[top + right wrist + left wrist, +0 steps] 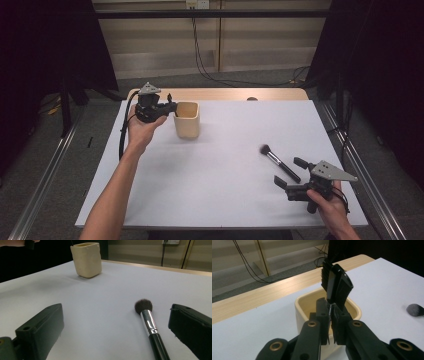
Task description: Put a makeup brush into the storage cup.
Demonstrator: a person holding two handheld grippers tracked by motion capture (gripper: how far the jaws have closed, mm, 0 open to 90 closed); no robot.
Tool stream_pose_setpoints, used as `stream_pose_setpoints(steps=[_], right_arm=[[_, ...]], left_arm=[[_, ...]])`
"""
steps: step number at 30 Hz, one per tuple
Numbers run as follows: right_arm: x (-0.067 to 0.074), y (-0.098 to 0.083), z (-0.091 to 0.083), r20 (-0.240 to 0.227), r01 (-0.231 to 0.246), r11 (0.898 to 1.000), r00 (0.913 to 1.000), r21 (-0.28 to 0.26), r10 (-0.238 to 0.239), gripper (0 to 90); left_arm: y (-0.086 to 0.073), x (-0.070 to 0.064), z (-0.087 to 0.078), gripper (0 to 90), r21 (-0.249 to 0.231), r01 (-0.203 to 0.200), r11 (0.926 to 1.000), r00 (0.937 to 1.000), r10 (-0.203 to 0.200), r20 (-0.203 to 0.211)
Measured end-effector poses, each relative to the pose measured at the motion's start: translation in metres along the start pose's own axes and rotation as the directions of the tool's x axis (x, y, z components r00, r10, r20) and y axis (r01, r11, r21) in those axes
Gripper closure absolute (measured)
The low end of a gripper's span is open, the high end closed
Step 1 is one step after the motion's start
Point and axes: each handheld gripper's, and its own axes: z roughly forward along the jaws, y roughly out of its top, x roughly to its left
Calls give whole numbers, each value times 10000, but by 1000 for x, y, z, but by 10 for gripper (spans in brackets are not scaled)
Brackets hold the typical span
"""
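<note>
- Left gripper [329, 315]: jaws clamped on small black comb [337, 286], held upright above the beige cup [303, 306], at its rim.
- Right gripper [115, 327]: jaws wide apart, nothing gripped; makeup brush [150, 325] lies on white table [100, 302] btwn them, untouched.

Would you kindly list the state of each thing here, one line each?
left gripper: shut on the black comb, above the cup.
black comb: held upright over the cup's opening.
beige cup: upright, on the table.
makeup brush: lying flat on the table.
right gripper: open, jaws either side of the brush.
</note>
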Motion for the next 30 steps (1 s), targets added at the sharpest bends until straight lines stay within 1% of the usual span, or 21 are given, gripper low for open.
stream_pose_setpoints(steps=[4,7,10,11,13,15,16,19,20,22,24,26,28,30], right_arm=[[0,0,0,-9,-4,10000,10000,-8,4,0],[0,0,0,-4,-13,10000,10000,-13,13,0],[0,0,0,6,-2,10000,10000,-19,2,0],[0,0,0,1,-1,10000,10000,-17,1,0],[0,0,0,4,-4,10000,10000,-20,4,0],[0,0,0,10,-19,10000,10000,-15,19,0],[0,0,0,0,1,10000,10000,-5,-1,0],[0,0,0,21,16,10000,10000,-16,-16,0],[-1,0,0,24,17,10000,10000,-26,-17,0],[-1,0,0,21,27,10000,10000,-28,-27,0],[0,0,0,5,22,10000,10000,-25,-22,0],[0,0,0,5,44,10000,10000,-23,-44,0],[0,0,0,20,18,10000,10000,-26,-18,0],[-1,0,-1,19,20,10000,10000,-23,-20,0]], left_arm=[[-1,0,2,852,58,-4,10000,10000,4,-51],[-3,1,3,852,126,120,9998,9999,-121,93],[-4,1,4,852,140,230,9996,9997,-231,87],[-4,2,3,850,170,185,9997,9998,-186,69],[-6,1,4,848,134,280,9995,9995,-282,141],[-7,2,4,848,26,394,9992,9992,-395,86],[-8,2,4,847,30,413,9991,9990,-413,145],[-9,2,5,819,100,376,9992,9991,-377,198],[-10,2,5,788,92,373,9993,9991,-374,174],[-11,2,5,760,138,400,9991,9991,-402,137],[-12,3,5,680,126,437,9990,9990,-438,88],[-12,3,4,621,128,385,9992,9992,-384,-50],[-13,2,3,558,-16,433,9991,9990,-434,-131],[-14,2,1,491,-40,422,9991,9989,-423,-203]])
